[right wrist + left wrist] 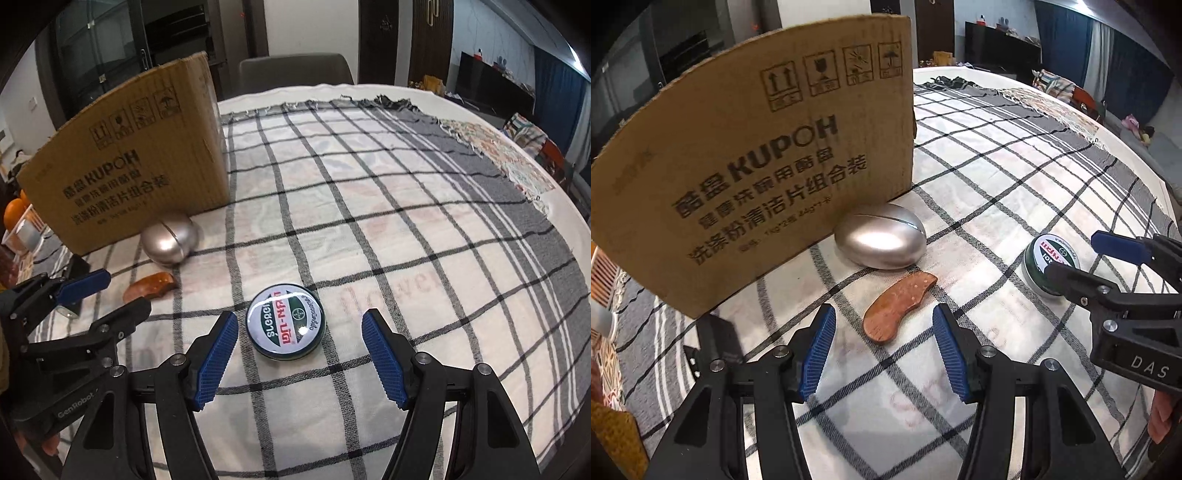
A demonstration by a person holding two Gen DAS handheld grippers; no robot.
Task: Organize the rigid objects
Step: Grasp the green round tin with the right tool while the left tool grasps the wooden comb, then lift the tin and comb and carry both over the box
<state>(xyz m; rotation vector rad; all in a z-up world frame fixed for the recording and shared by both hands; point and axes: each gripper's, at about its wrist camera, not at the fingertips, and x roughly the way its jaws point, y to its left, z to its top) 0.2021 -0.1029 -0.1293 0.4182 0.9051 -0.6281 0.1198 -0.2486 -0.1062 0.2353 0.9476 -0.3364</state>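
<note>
Your left gripper [884,354] stands open, its ribbed blue pads either side of the comb [898,307], a curved, speckled slab of reddish wood lying flat on the checked woven cloth [997,177]. Your right gripper [300,356] is open too, with the tin [286,325], a round flat can with a glossy printed lid, between its pads, untouched. A smooth brushed-metal egg [881,236] sits against the corrugated carton [750,147].
</note>
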